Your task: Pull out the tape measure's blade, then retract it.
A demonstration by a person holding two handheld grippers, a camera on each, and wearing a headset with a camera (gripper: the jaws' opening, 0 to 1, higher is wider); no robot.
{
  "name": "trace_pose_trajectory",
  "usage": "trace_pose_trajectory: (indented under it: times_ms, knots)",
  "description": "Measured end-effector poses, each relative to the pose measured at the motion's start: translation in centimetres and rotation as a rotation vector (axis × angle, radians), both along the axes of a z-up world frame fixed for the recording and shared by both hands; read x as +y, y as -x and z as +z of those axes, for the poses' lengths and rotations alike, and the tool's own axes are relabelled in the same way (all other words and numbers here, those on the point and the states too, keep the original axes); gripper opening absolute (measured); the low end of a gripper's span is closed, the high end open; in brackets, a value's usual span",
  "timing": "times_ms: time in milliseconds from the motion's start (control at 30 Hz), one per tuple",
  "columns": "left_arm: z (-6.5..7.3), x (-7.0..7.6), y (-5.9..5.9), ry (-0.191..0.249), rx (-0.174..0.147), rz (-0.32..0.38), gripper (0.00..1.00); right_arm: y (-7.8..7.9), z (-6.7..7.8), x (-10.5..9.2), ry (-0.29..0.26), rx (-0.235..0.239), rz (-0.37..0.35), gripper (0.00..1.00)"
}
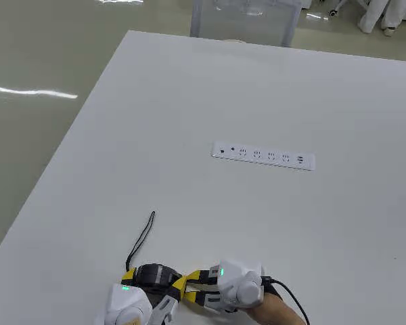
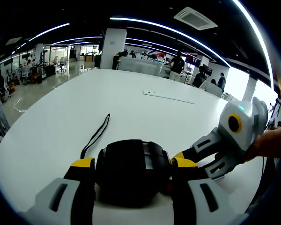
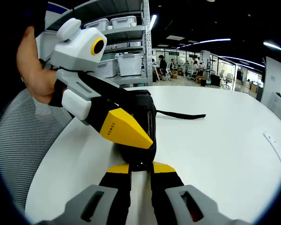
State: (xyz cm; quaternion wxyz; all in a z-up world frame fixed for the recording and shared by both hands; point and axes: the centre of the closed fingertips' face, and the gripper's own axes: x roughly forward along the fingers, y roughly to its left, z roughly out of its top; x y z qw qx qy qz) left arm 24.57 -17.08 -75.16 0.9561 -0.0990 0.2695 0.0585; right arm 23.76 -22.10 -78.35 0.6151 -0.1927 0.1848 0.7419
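Left tool (image 2: 132,164) is clamping the tape measure (image 2: 131,180), lower centre; right tool (image 3: 141,168), nearly closed at its mouth, catch unclear. It should be pulling straight.

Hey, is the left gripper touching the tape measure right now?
Touching. In the left gripper view, the left gripper has both yellow-tipped jaws pressed against opposite sides of the black tape measure, with no gap showing.
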Motion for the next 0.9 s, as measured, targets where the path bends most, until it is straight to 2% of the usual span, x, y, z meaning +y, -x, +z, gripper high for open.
trace_pose_trajectory:
  times_ms: [233, 467, 900]
  knots:
    - [0.1, 0.0, 0.0, -0.009, 0.004, -0.009, 0.64, -0.1, -0.1, 0.0, 0.003, 0.003, -0.006, 0.15]
    - [0.4, -0.1, -0.2, -0.045, 0.007, -0.037, 0.64, -0.1, 0.1, -0.2, 0.007, 0.010, -0.016, 0.17]
    - [1.5, -0.5, -0.7, -0.077, -0.005, -0.084, 0.65, 0.0, 0.5, -0.5, 0.005, 0.013, -0.031, 0.22]
